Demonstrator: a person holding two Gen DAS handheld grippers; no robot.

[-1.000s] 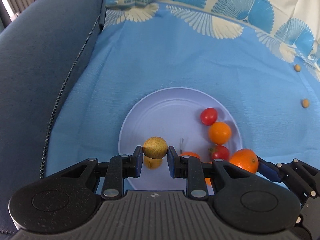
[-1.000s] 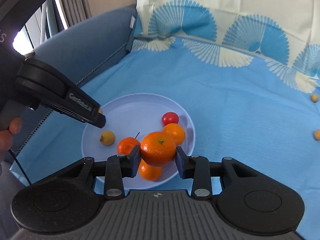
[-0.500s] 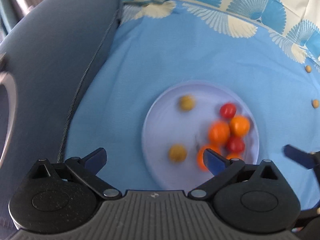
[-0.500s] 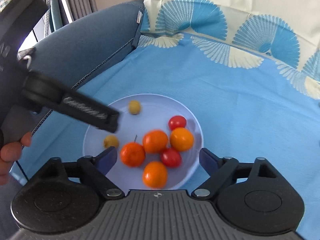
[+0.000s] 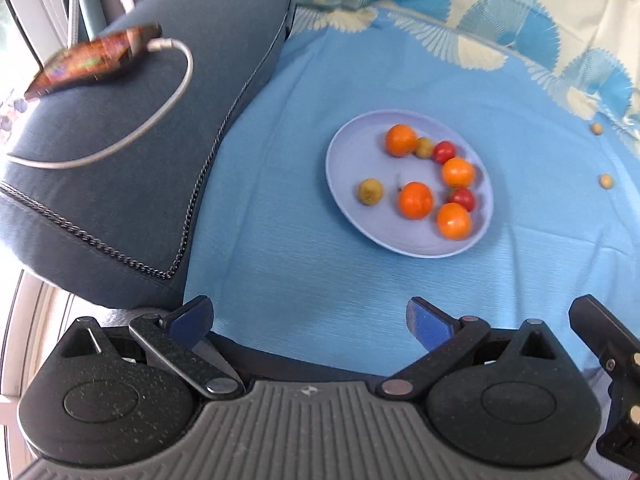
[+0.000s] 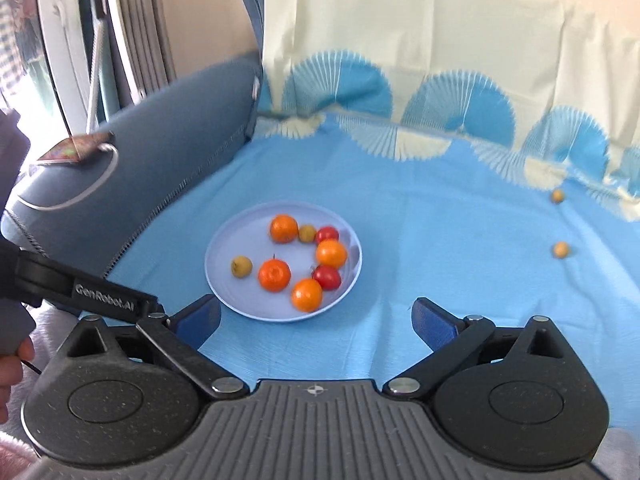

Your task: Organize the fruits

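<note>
Hand-held grippers, left and right, spread wide, empty, angled down toward plate

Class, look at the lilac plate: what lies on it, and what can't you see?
On the plate lie four oranges, two red tomatoes and two yellowish fruits. The cloth beneath the plate is hidden.

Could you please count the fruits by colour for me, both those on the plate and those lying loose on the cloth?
Orange fruits: 4, all on the plate
Red fruits: 2, on the plate
Yellow-green fruits: 2, on the plate
Small tan fruits: 2, loose on the blue cloth
Total: 10
</note>
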